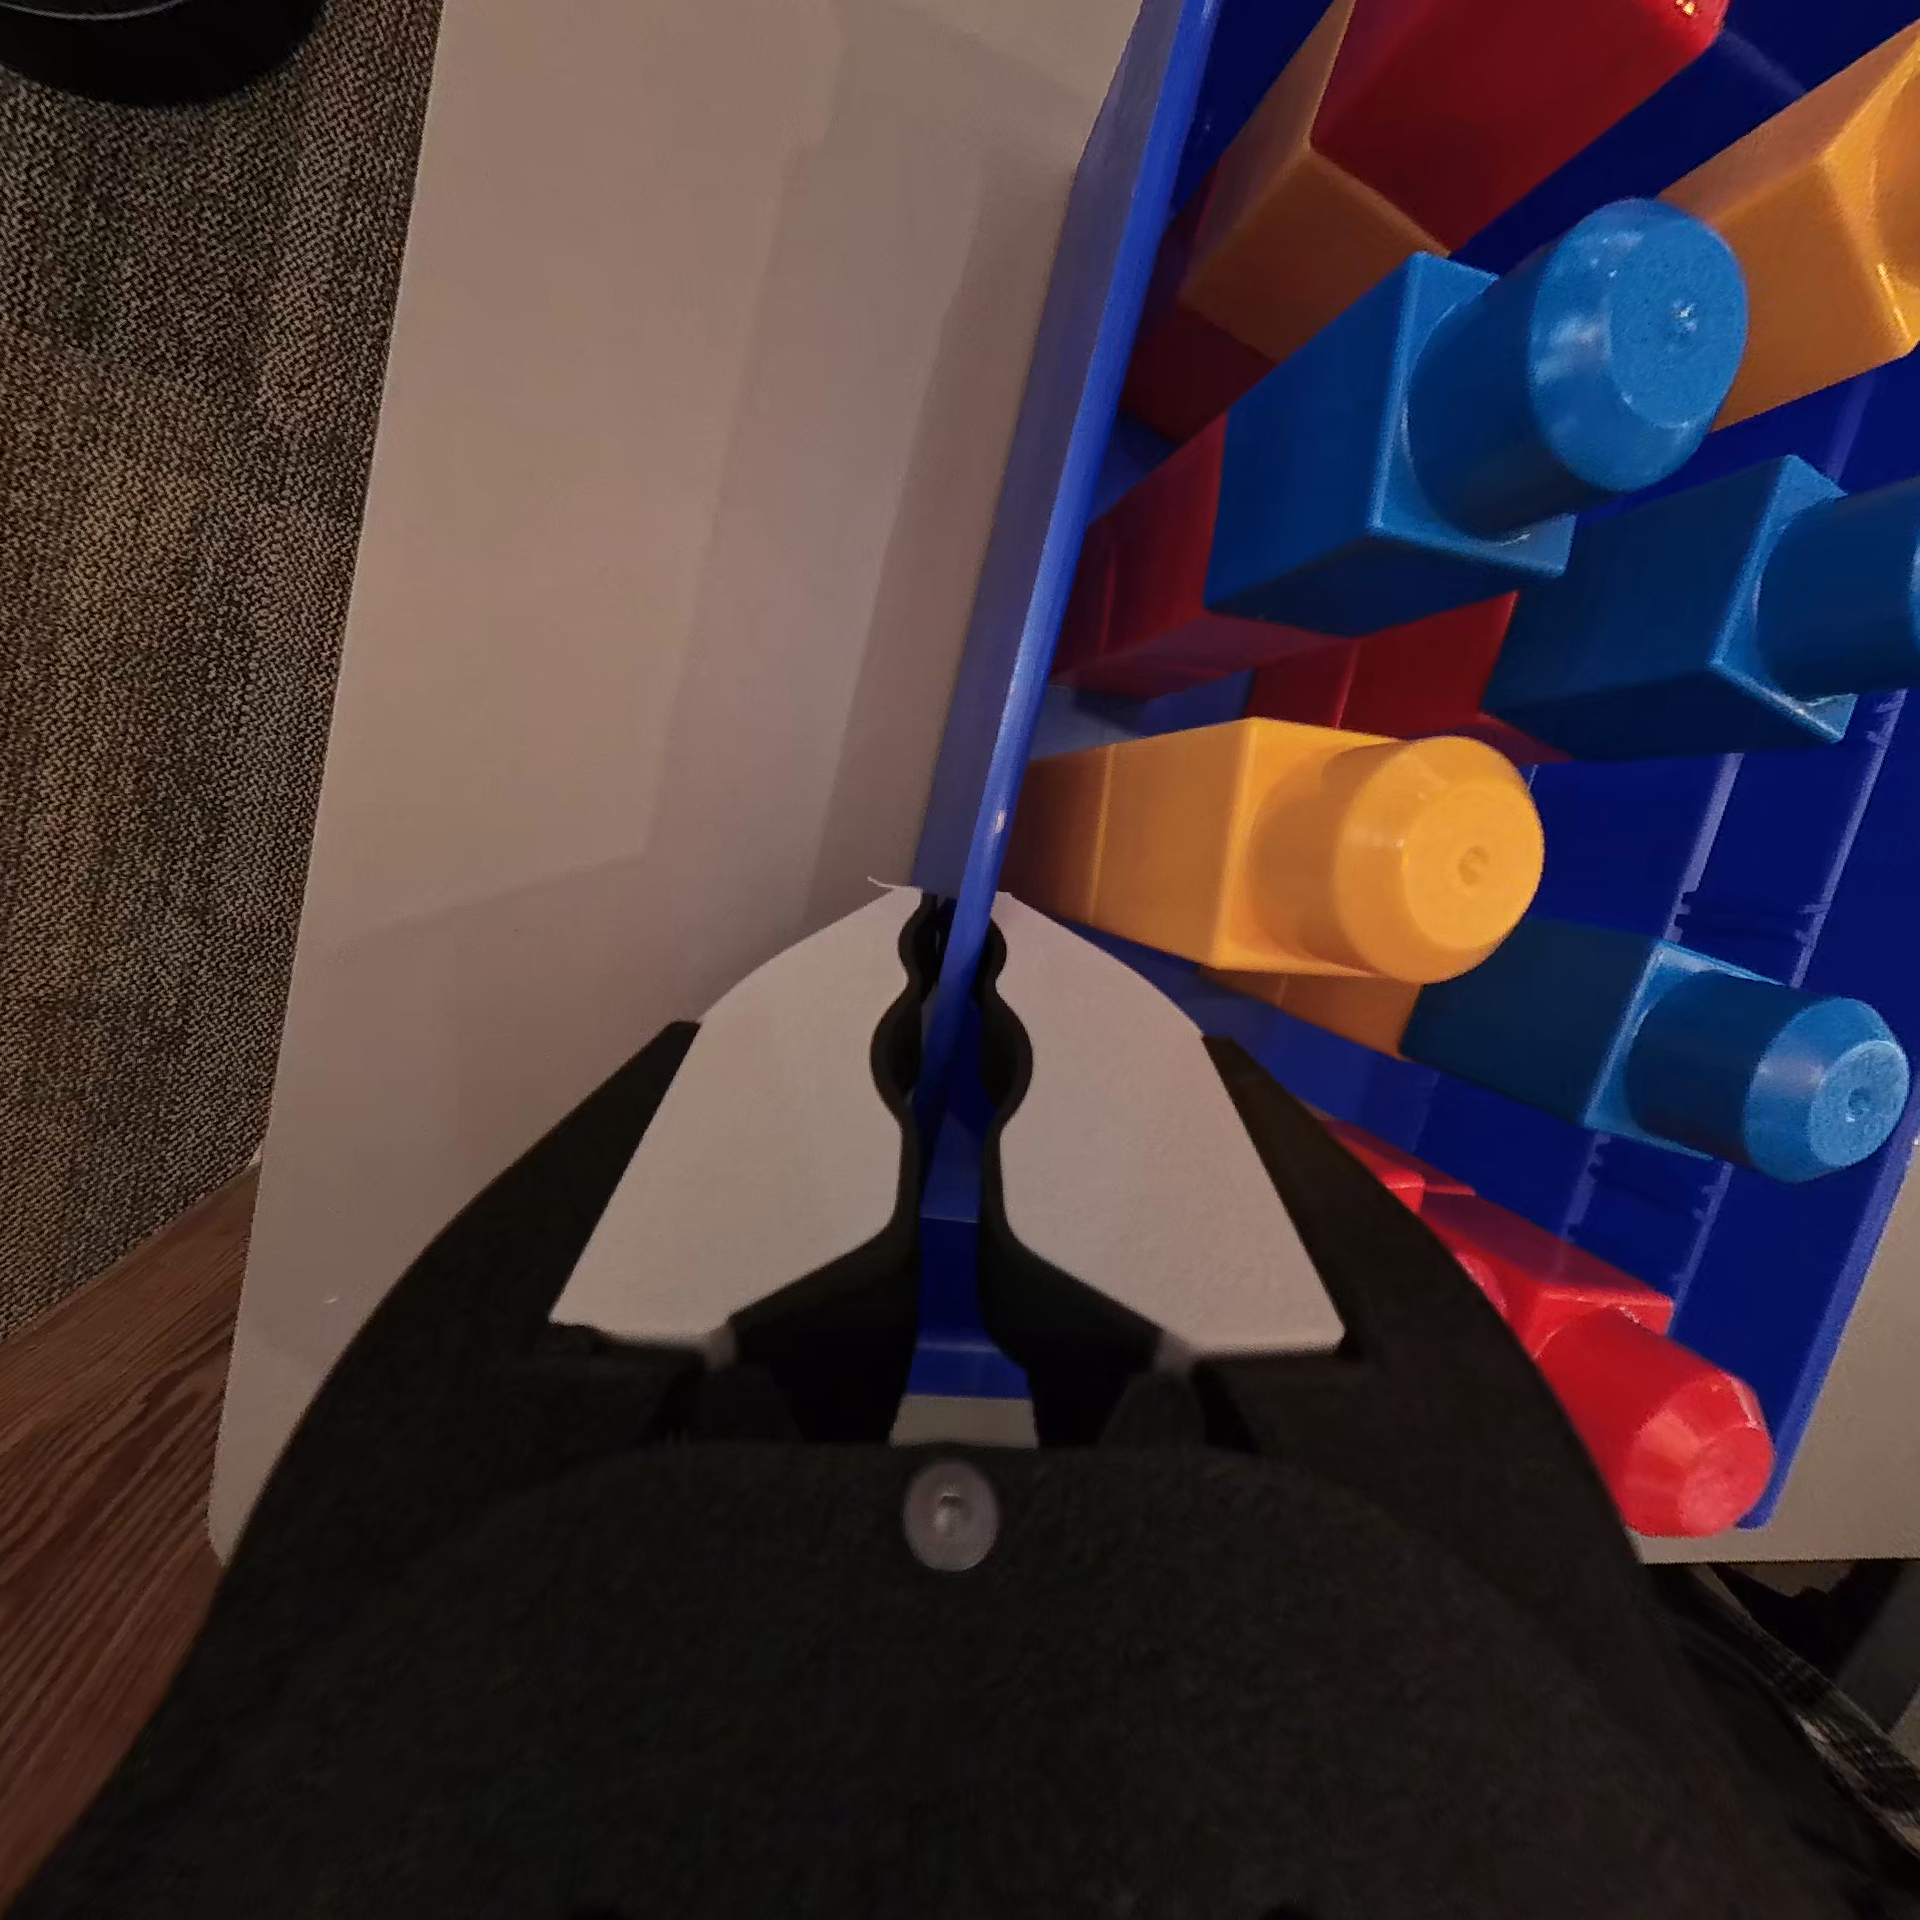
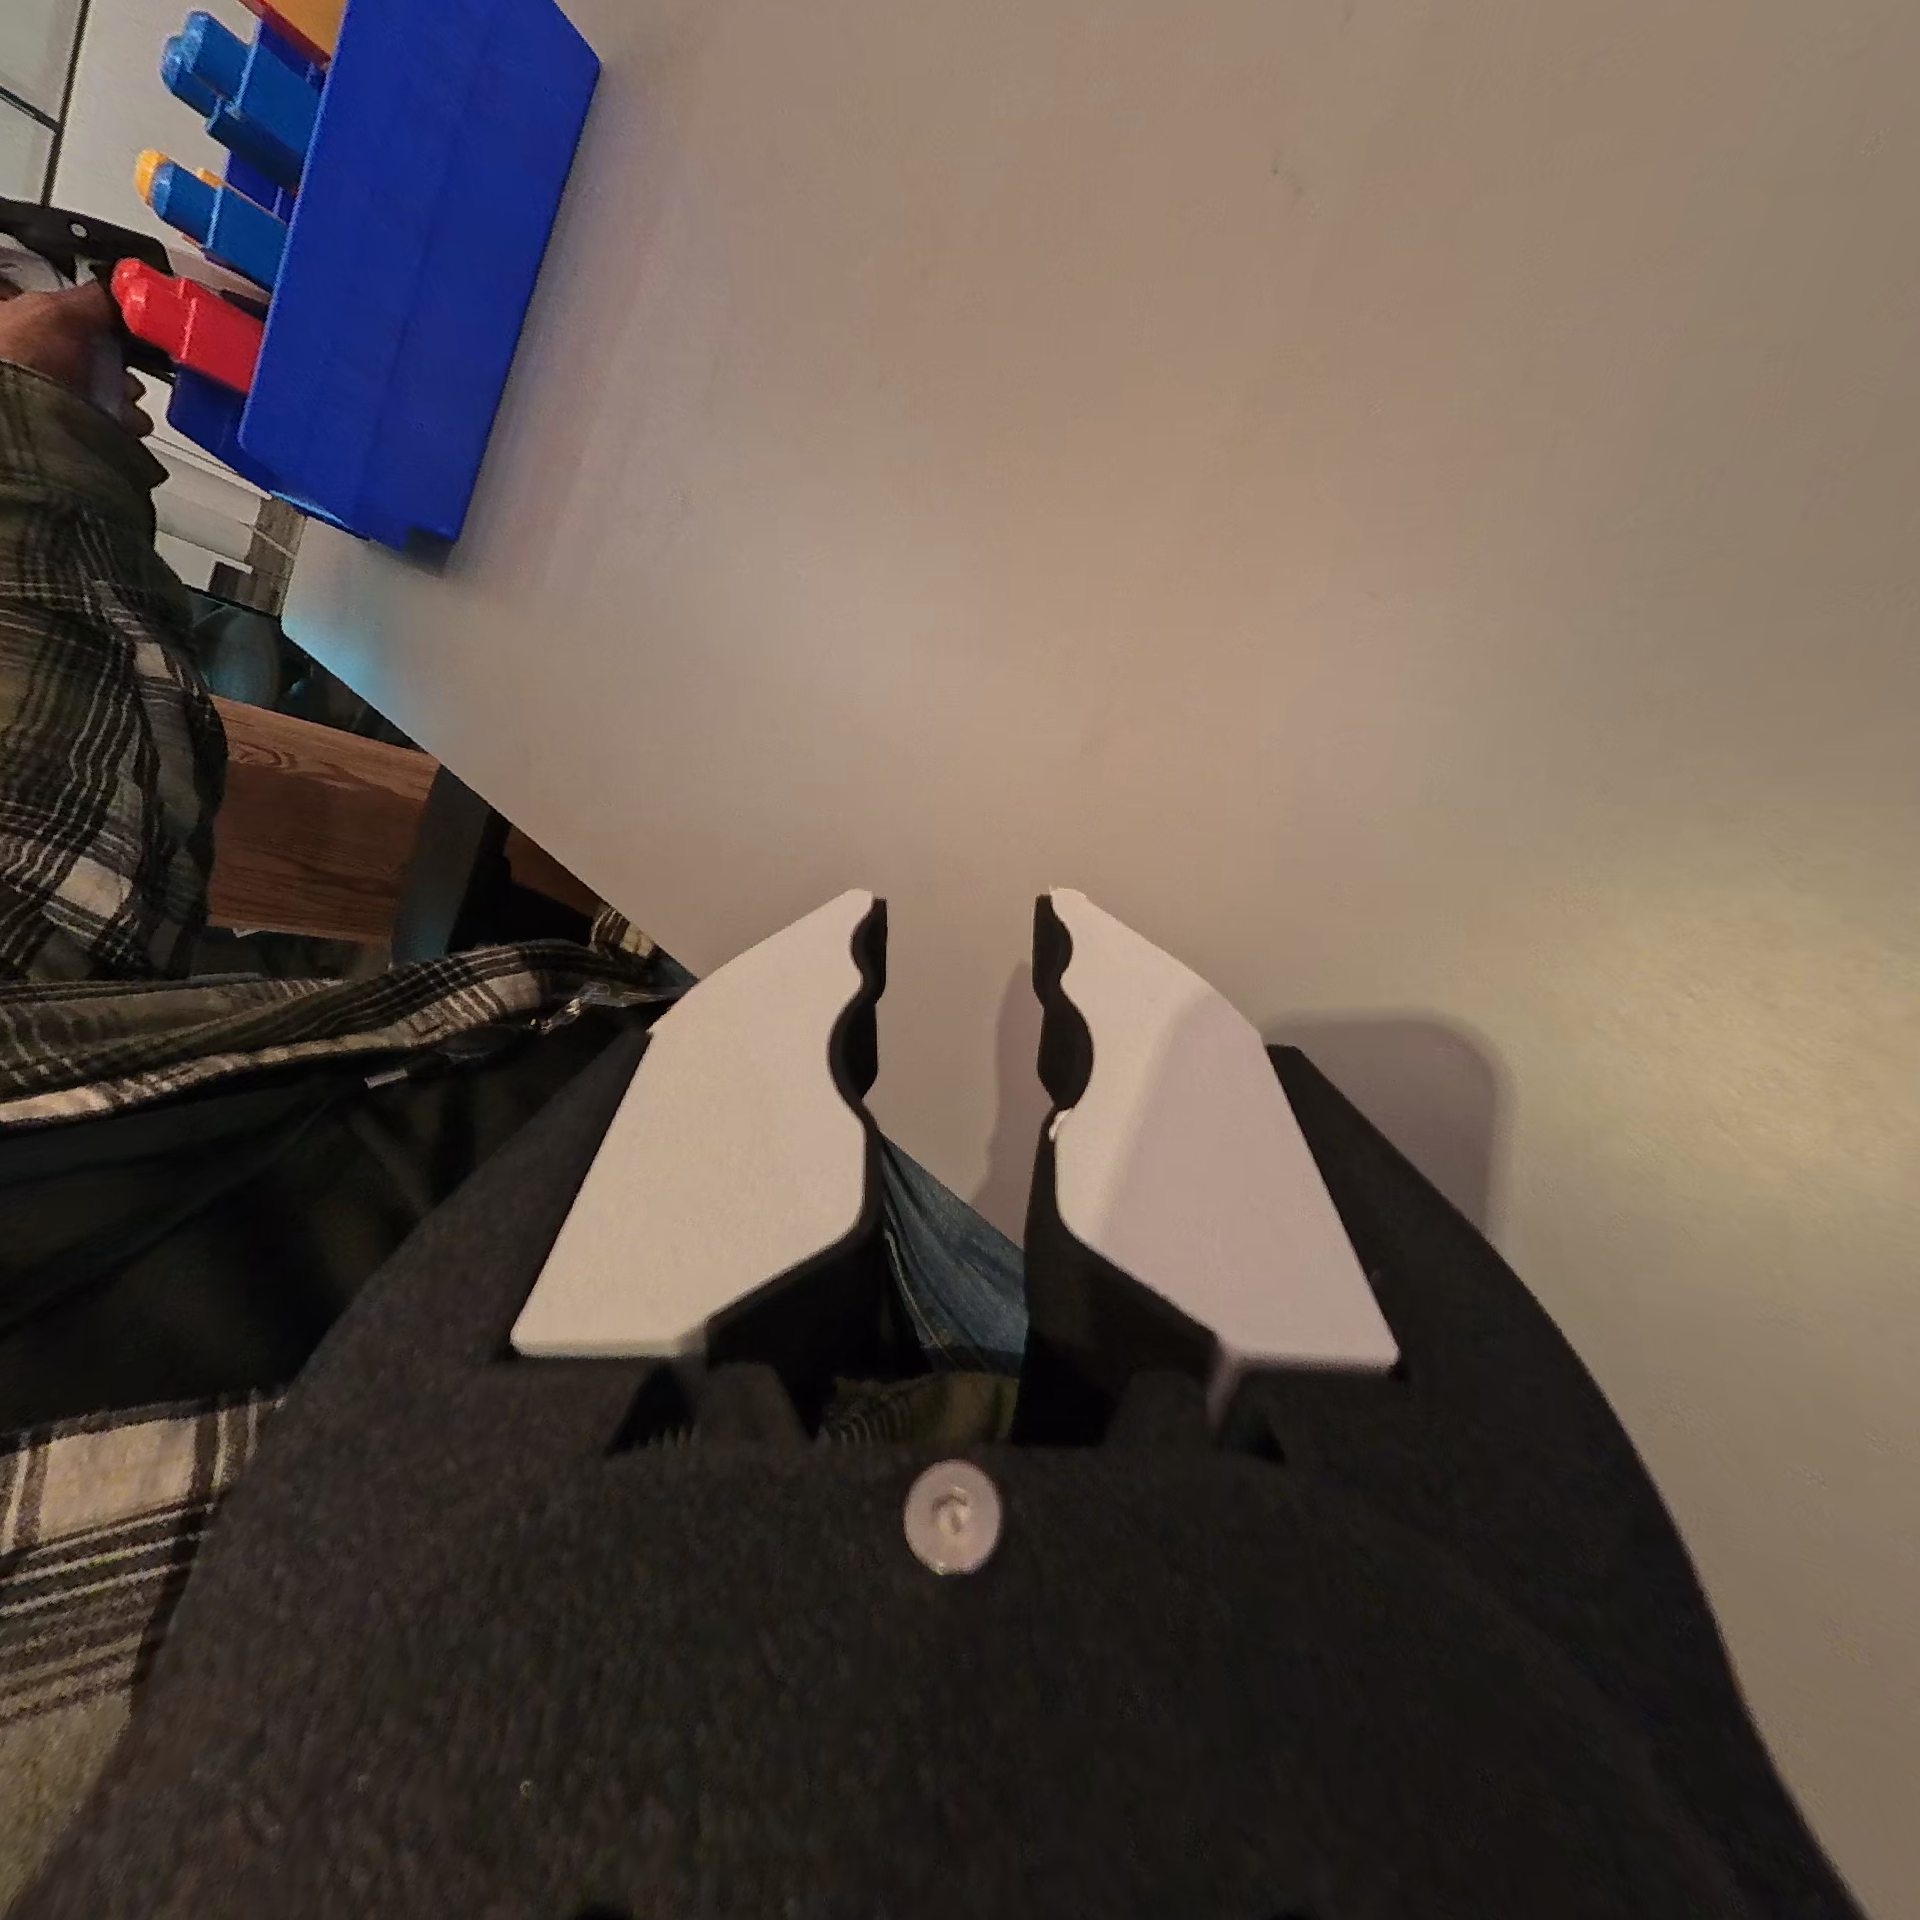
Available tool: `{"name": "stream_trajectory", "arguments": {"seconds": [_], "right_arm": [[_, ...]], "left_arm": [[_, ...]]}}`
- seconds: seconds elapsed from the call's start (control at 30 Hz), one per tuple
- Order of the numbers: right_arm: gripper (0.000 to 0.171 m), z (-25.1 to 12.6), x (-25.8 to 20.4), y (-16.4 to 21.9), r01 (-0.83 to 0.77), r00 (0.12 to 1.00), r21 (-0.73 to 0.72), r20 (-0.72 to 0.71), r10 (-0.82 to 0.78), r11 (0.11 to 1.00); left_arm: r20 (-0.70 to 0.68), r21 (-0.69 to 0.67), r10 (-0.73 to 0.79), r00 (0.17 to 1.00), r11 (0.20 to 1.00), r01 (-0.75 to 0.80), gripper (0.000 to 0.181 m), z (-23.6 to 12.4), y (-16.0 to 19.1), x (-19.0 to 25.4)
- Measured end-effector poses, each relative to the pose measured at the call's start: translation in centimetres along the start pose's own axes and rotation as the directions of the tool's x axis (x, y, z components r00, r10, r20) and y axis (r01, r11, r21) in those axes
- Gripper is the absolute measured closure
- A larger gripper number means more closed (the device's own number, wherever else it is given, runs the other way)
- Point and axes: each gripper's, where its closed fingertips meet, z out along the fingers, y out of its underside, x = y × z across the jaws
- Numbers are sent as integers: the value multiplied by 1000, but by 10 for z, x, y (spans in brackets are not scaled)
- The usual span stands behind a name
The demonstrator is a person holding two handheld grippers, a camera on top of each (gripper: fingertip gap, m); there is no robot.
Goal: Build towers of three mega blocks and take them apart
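A blue plastic bin (image 1: pixel 1049 582) stands on a white table (image 1: pixel 675 416) and holds several mega blocks. Among them are a yellow block (image 1: pixel 1351 852), blue blocks (image 1: pixel 1507 416) and a red block (image 1: pixel 1621 1392), some stacked on others. My left gripper (image 1: pixel 951 925) is shut on the bin's near wall, one finger inside and one outside. My right gripper (image 2: pixel 961 914) is open and empty over the bare table (image 2: pixel 1247 520), far from the bin (image 2: pixel 416 270), which shows at the upper left with blocks (image 2: pixel 239 114) sticking out.
The table's left edge borders grey carpet (image 1: pixel 156 520) and a wooden surface (image 1: pixel 104 1403). In the right wrist view a person's plaid sleeve (image 2: pixel 94 727) and hand (image 2: pixel 52 322) are at the left, beside the table's edge. Across from one pair of fingers to the other is roughly 70 cm.
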Motion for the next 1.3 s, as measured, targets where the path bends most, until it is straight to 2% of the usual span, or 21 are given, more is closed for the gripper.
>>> {"name": "stream_trajectory", "arguments": {"seconds": [1.3], "right_arm": [[145,4,-6,-4,15,1000,-11,-1,-15,1000]], "left_arm": [[-44,50,11,999,999,-8,175,2,-3,-1]]}}
